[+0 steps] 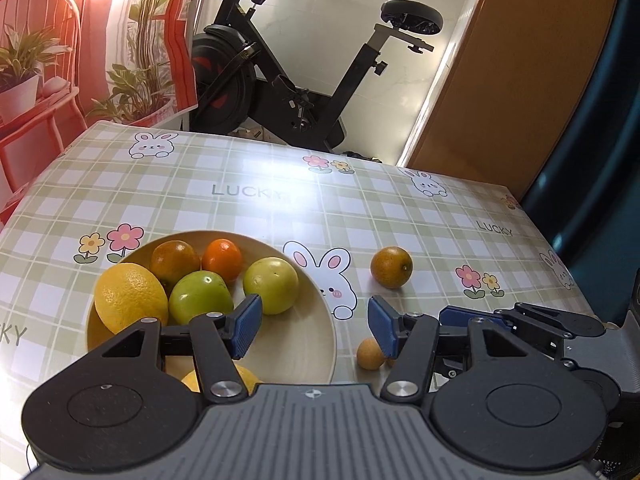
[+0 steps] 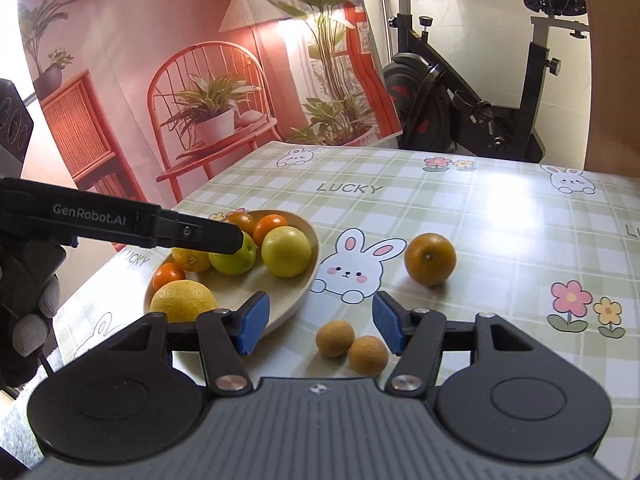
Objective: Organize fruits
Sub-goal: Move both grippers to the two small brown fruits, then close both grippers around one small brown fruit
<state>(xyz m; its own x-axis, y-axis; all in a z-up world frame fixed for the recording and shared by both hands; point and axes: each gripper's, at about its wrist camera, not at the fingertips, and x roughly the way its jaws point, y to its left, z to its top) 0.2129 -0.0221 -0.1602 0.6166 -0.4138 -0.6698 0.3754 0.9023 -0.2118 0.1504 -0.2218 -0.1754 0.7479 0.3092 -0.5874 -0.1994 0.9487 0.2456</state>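
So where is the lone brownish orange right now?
In the right wrist view the brownish orange sits on the tablecloth, outside the plate, right of the bunny print, beyond two small round fruits.

Counter [image 1: 248, 216] is covered by a green-and-white plaid cloth printed with rabbits, small flowers and the word LUCKY; strong glare at centre of the left wrist view. Behind its far edge, upper centre: black exercise bike [image 1: 288, 80], saddle at upper right, handlebar at top. Upper left: red-toned backdrop [image 1: 80, 40] printed with a spindle chair, potted plants and a lit lamp. Right side: brown wooden panel [image 1: 520, 80], with a dark teal surface beyond it.
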